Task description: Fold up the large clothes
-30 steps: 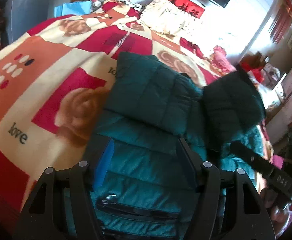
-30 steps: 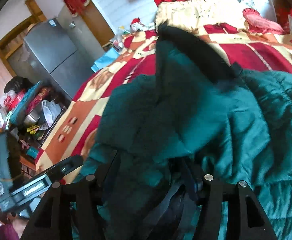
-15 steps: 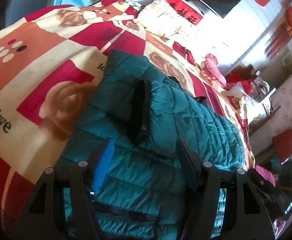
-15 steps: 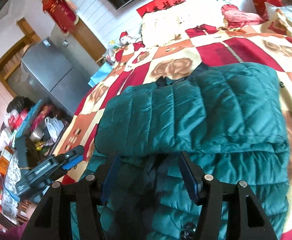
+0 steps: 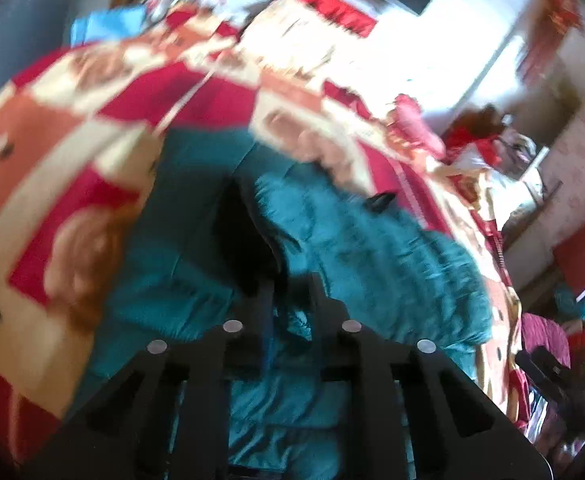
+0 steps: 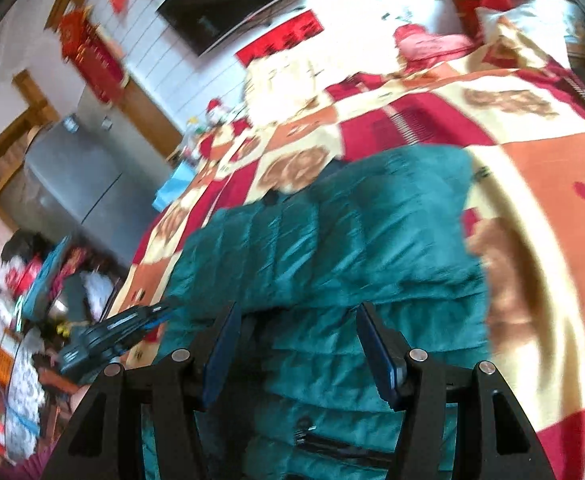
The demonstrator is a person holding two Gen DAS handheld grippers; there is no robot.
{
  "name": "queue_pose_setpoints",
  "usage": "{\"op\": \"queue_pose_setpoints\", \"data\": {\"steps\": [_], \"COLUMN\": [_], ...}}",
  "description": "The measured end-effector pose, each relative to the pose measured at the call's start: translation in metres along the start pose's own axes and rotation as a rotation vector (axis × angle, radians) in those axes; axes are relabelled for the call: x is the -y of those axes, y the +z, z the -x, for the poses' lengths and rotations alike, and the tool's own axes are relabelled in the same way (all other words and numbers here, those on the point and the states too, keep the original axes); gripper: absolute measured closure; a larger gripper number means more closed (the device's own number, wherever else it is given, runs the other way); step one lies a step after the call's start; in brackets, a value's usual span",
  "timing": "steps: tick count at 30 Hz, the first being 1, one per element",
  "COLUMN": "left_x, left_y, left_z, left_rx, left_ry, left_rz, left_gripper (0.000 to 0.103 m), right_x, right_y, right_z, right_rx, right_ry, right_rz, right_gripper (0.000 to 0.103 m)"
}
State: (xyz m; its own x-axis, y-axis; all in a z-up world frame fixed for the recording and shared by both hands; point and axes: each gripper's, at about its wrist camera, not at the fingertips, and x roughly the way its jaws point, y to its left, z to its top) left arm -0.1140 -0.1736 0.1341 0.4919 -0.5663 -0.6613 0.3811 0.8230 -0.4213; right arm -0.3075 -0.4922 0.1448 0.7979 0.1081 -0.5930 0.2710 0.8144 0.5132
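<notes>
Presently the teal padded jacket (image 6: 332, 248) lies partly folded on the patterned bed (image 6: 532, 152). Left tongs (image 5: 290, 292), having just closed, are clenched on a fold of it. Right tongs (image 6: 296, 320) stand released, jaws apart over the jacket's near edge.

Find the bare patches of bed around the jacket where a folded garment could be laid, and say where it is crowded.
Bare blanket lies right of the teal jacket and beyond it toward the pillow. Crowded: the clutter beside the fridge, past the bed's left edge.

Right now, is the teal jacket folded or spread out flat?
Partly folded: the teal jacket has one padded layer doubled over its body on the bed blanket.
</notes>
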Motion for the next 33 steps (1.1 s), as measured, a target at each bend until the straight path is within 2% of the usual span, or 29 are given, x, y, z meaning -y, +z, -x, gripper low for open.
{"op": "queue_pose_setpoints", "data": {"steps": [4, 8, 10, 12, 16, 19, 21, 22, 24, 26, 29, 30, 33], "left_x": [0.014, -0.005, -0.023, -0.039, -0.058, -0.068, -0.068, -0.069, -0.067, -0.061, -0.049, -0.045, -0.031], "left_y": [0.033, 0.051, 0.05, 0.041, 0.021, 0.018, 0.023, 0.025, 0.029, 0.034, 0.04, 0.041, 0.042], "left_z": [0.024, 0.03, 0.016, -0.008, -0.041, -0.045, -0.04, -0.034, -0.017, -0.006, -0.001, -0.003, -0.023], "left_rx": [0.082, 0.135, 0.102, 0.035, -0.052, -0.077, -0.082, -0.068, -0.014, 0.03, 0.082, 0.09, 0.063], "left_ry": [0.002, 0.063, 0.104, 0.137, 0.143, 0.133, 0.141, 0.145, 0.151, 0.163, 0.156, 0.156, 0.174], "left_rz": [-0.075, -0.08, -0.054, -0.036, 0.005, 0.034, 0.045, 0.05, 0.041, 0.015, -0.017, -0.026, -0.052], "left_gripper": [0.092, 0.092, 0.092, 0.092, 0.092, 0.079, 0.057, 0.054, 0.052, 0.048, 0.042, 0.042, 0.042], "right_x": [0.016, 0.012, 0.004, -0.005, -0.021, -0.025, -0.016, -0.012, -0.015, -0.015, -0.019, -0.023, -0.031], "right_y": [0.014, 0.027, 0.031, 0.035, 0.036, 0.034, 0.026, 0.02, 0.016, 0.018, 0.031, 0.039, 0.053], "right_z": [0.012, 0.012, 0.003, -0.017, -0.065, -0.111, -0.139, -0.148, -0.145, -0.138, -0.114, -0.107, -0.107], "right_rx": [0.052, 0.084, 0.077, 0.051, -0.012, -0.092, -0.177, -0.203, -0.19, -0.202, -0.128, -0.094, -0.071], "right_ry": [-0.048, -0.07, -0.085, -0.098, -0.126, -0.214, -0.272, -0.299, -0.308, -0.301, -0.284, -0.275, -0.275], "right_rz": [-0.061, -0.07, -0.055, -0.027, 0.02, 0.082, 0.094, 0.109, 0.146, 0.13, 0.092, 0.095, 0.106], "right_gripper": [0.046, 0.046, 0.046, 0.046, 0.046, 0.046, 0.045, 0.045, 0.045, 0.045, 0.046, 0.046, 0.046]}}
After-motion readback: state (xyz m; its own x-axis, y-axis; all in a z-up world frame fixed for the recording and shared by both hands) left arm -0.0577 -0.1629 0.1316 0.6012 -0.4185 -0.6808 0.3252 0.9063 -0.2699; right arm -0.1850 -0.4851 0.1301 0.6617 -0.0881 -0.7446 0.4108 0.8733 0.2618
